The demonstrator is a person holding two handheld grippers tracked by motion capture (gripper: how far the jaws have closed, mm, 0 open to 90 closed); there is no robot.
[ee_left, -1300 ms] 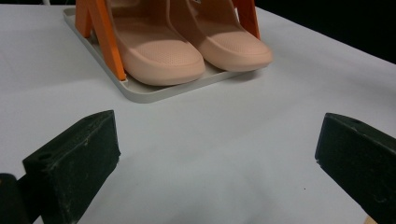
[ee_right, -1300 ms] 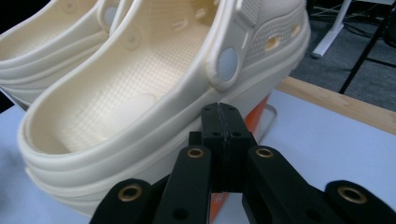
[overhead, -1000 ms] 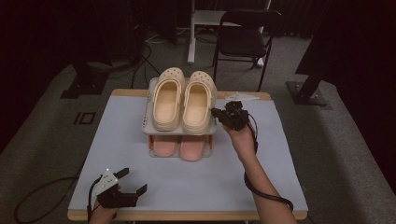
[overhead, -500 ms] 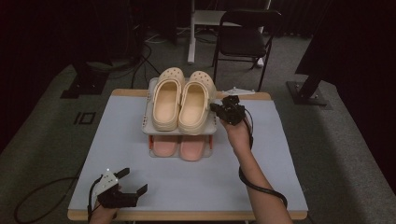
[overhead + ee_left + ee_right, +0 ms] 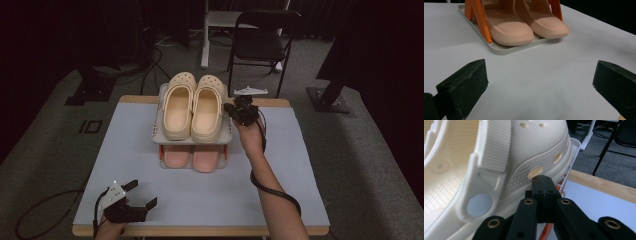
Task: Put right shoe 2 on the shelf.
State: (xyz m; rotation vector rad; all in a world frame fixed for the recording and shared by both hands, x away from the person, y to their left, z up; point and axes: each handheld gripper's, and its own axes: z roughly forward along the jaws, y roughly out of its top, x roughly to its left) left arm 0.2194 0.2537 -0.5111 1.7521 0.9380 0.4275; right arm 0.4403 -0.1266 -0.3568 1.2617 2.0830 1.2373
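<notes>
Jaws pressed together, right gripper [image 5: 543, 185] beside cream clog [image 5: 499, 157]; left gripper [image 5: 541, 82] jaws spread; no writing legible.

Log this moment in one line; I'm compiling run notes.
right tool: shut, empty, at right cream clog on rack top | left tool: open, idle near table front edge

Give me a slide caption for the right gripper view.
Shut right gripper nudging against the side of a cream clog on the rack's top shelf.

Dark room, grey carpet floor [image 5: 45, 150], black folding chair [image 5: 262, 42] behind pale table [image 5: 200, 200], floor cables [image 5: 150, 70]
</notes>
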